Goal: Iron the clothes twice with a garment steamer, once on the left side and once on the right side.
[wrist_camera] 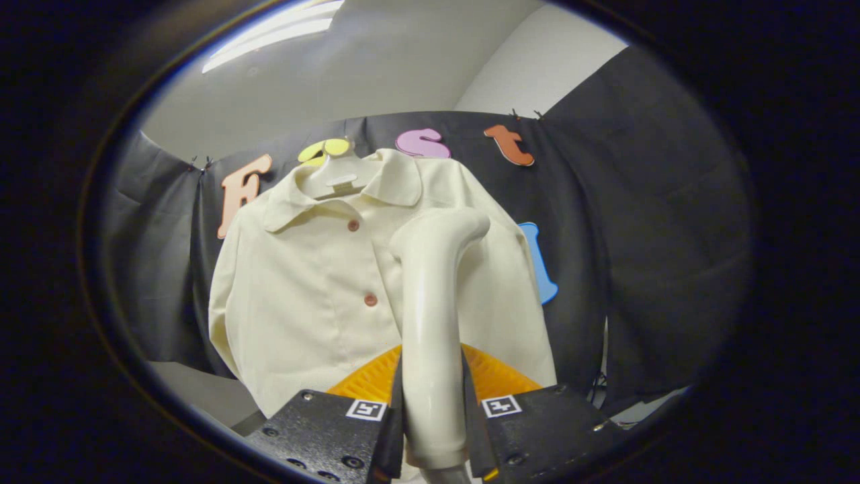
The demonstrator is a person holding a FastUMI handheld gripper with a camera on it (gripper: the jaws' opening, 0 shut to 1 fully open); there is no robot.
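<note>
Steamer (433, 316) clamped in hand-held gripper (433, 417); shirt (309, 289) beyond

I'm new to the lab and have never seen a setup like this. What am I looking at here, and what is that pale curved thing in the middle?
This is the gripper view, from a camera riding on a hand-held two-finger gripper, looking forward along its black fingers. They are shut on the handle of a cream plastic garment steamer, whose curved head points at the clothing. Beyond it, a cream button-up shirt hangs on a pale hanger against the black cloth wall. Something orange and ribbed sits just behind the fingers; I cannot tell what.
</note>
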